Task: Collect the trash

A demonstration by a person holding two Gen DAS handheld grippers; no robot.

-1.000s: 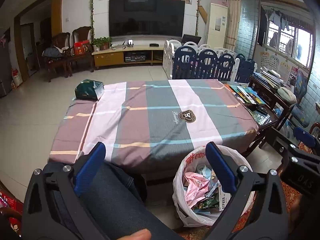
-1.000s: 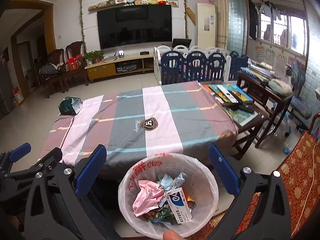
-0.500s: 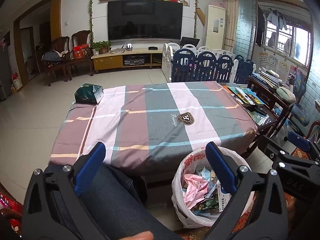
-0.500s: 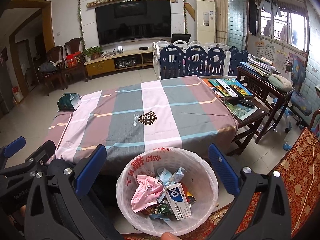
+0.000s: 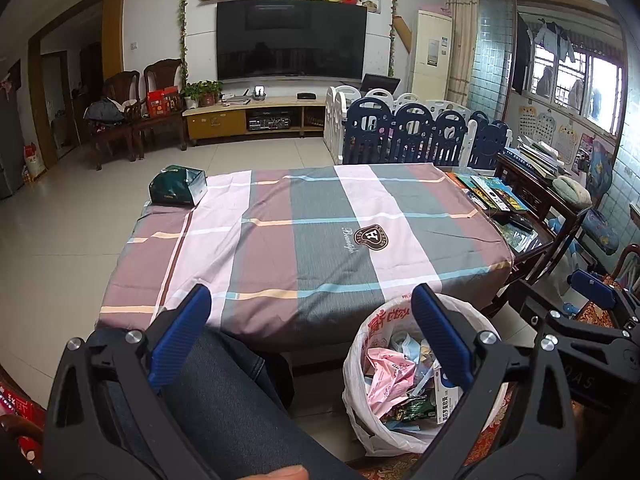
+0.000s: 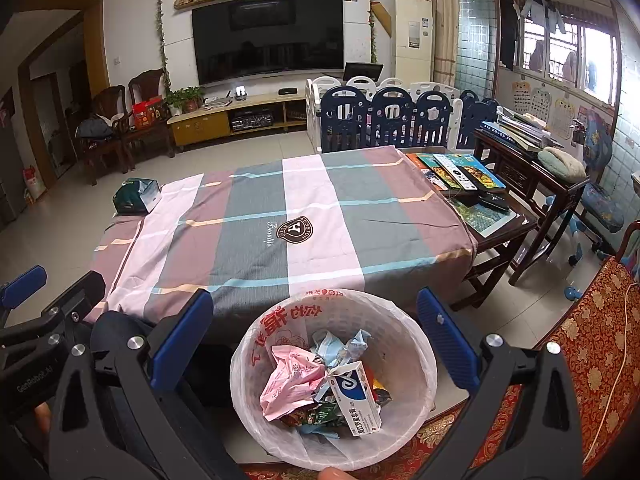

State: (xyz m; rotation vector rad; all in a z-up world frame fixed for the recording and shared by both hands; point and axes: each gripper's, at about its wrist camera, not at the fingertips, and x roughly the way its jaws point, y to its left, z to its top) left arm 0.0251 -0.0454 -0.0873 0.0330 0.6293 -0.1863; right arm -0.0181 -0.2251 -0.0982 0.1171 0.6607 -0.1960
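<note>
Both grippers [image 5: 310, 340] [image 6: 316, 344] agape, seemingly level.

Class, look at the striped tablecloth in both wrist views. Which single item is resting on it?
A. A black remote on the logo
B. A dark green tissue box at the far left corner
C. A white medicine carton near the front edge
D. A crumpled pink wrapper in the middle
B. The dark green tissue box sits alone at the tablecloth's far left corner; the pink wrapper and the carton lie in the bin.
</note>
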